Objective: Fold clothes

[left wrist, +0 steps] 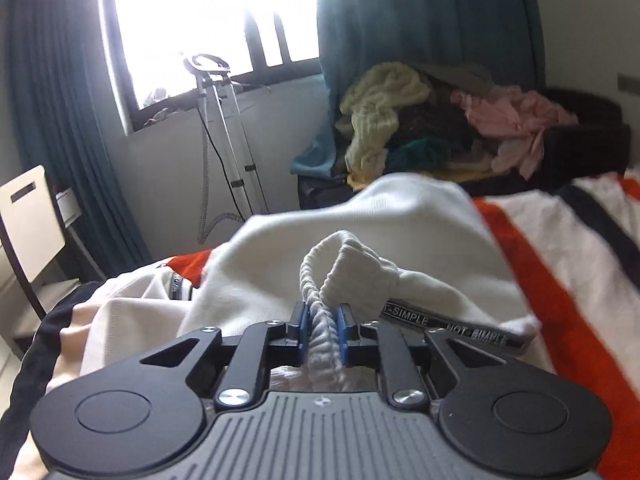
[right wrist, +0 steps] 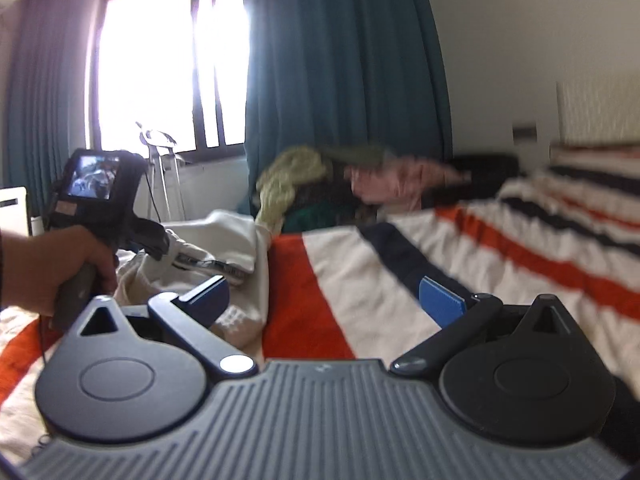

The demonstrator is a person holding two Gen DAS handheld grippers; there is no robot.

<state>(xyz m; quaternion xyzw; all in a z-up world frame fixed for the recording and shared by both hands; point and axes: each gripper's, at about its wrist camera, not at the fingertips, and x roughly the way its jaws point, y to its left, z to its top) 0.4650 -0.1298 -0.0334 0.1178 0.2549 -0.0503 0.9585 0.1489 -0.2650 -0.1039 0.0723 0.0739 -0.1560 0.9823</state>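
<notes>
At far left stands a chair [left wrist: 28,216], then a teal curtain [left wrist: 60,100] and a bright window [left wrist: 208,20] with a steamer stand [left wrist: 224,128] below it. In the right wrist view a hand [right wrist: 52,268] holds the left claw [right wrist: 170,248] by its handle, over the left part of the bed. That claw is clamped on the ribbed waistband [left wrist: 326,320] of white trousers [left wrist: 360,232], which lie rumpled on the striped blanket [left wrist: 580,260]; a lettered tape [left wrist: 452,326] runs along them just right of the blue pads [left wrist: 304,326]. Behind, against the second curtain, sits a heap of clothes [left wrist: 440,120]. Further right, the right claw [right wrist: 332,300] hangs over bare blanket with its jaws wide apart and nothing between them.
</notes>
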